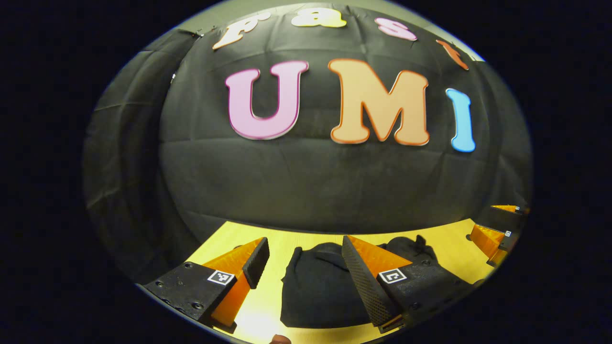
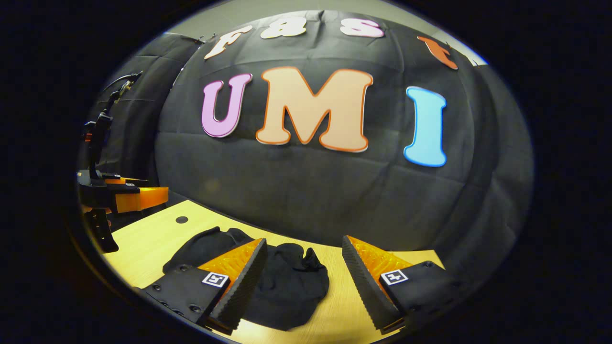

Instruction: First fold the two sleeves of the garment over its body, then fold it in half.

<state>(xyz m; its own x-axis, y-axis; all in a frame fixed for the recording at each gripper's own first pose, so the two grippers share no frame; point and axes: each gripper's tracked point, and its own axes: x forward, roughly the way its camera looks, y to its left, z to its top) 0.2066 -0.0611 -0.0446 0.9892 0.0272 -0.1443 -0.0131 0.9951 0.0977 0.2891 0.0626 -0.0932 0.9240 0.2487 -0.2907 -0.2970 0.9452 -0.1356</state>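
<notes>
— Both claws are sitting nearest the lens, each with its fingers spread apart and gripping nothing. How is the left claw [image 1: 301, 260] hanging?

— It is hovering above the desk [image 1: 239, 234], fingers wide, with the dark garment [image 1: 315, 291] showing in the gap between them. One finger [image 1: 363, 282] is crossing in front of the cloth on that side.

— And going by size, what is taking up the most room?

— The black cloth wall [image 2: 311, 191] is rising behind everything. Below it the light wooden desk [image 2: 153, 239] is stretching across, with a small dark hole [image 2: 181, 220] near its far edge.

— Where is the garment lying?

— The garment [image 2: 287, 286] is lying bunched on the desk, close to the front, its folds rumpled; which parts are the sleeves cannot be told. In the right gripper view it is spreading from behind the near finger [image 2: 239, 282] toward the middle.

— And the right claw [image 2: 303, 265]?

— It is hanging open over the desk, beside the cloth's edge. In the left gripper view it [image 1: 497, 234] is showing off at the far side; the left claw [image 2: 129, 196] is likewise showing at the side of the right gripper view, above the desk.
</notes>
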